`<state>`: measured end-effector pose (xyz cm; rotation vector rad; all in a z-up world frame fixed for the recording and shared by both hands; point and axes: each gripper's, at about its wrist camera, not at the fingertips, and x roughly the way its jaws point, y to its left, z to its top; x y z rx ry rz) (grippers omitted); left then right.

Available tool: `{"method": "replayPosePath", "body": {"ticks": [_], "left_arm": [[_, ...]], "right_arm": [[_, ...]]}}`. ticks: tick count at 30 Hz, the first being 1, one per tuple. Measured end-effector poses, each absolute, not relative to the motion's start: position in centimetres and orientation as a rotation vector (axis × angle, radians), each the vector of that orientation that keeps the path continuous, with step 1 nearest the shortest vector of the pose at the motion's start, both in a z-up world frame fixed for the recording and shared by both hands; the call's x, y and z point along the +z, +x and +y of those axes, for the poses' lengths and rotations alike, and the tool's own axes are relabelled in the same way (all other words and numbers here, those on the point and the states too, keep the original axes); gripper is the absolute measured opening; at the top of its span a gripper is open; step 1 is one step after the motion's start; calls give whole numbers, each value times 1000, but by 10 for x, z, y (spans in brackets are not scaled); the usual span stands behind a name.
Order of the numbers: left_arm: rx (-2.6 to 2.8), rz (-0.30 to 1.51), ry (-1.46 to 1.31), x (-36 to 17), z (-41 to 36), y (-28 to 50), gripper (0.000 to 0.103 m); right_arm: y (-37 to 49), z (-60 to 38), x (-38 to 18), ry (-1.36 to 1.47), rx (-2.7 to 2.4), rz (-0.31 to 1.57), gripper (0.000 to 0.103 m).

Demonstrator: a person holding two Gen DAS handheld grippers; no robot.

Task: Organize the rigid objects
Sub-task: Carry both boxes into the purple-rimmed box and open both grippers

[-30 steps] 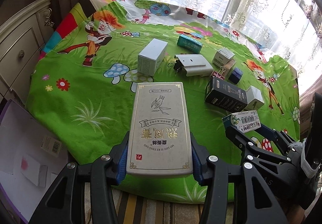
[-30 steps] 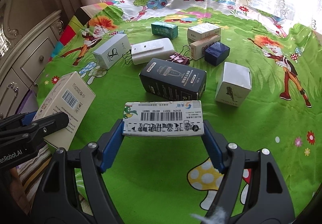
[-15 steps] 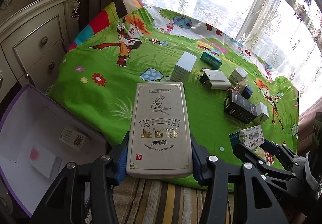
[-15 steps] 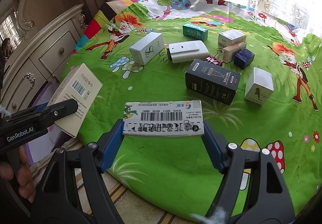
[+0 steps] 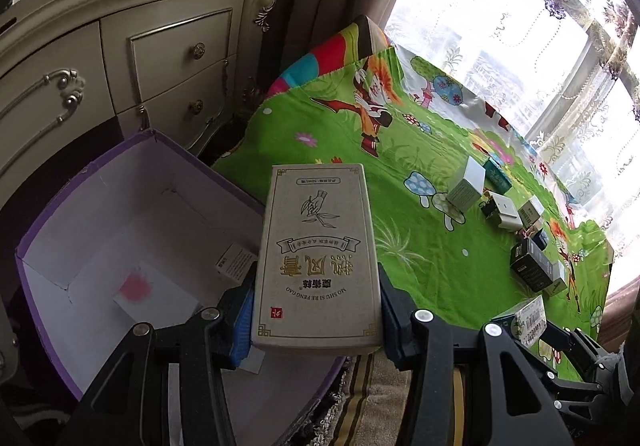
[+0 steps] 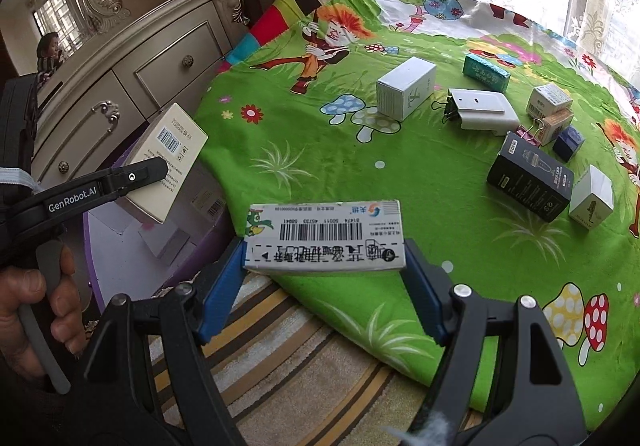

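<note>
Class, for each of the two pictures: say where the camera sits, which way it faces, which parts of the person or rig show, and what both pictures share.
Left wrist: on the left tongs, looking down past the beige box they clamp, into the purple bin; the right tongs show at lower right.
Right wrist: on the right tongs, looking over the barcode carton they clamp, across the green cloth; the left hand and left tongs show at left.
Shared: bin, cloth, both held boxes, dresser.

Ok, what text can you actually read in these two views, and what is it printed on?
"MO SHU SI RE FENG GAO": tall beige box clamped in the left gripper.
"GenRobot.AI": left gripper's arm, right wrist view.
Barcode digits on the white box in the right gripper: too small.
Black box lettering: blurred.
</note>
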<state>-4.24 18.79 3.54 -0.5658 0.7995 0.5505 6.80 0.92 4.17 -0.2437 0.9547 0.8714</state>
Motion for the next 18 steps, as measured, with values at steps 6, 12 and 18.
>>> {"method": "replayPosePath", "body": {"ticks": [6,12,18], "left_arm": [[606,789,-623,22,215,-69,52],[644,786,-673,8,234,-92,52],[680,786,-716,-4,250,-109,52]], "right_arm": [[49,41,43,-307,930,955,78],[29,78,41,-381,999,955,78],[10,113,35,-446,1068,961,79]]}}
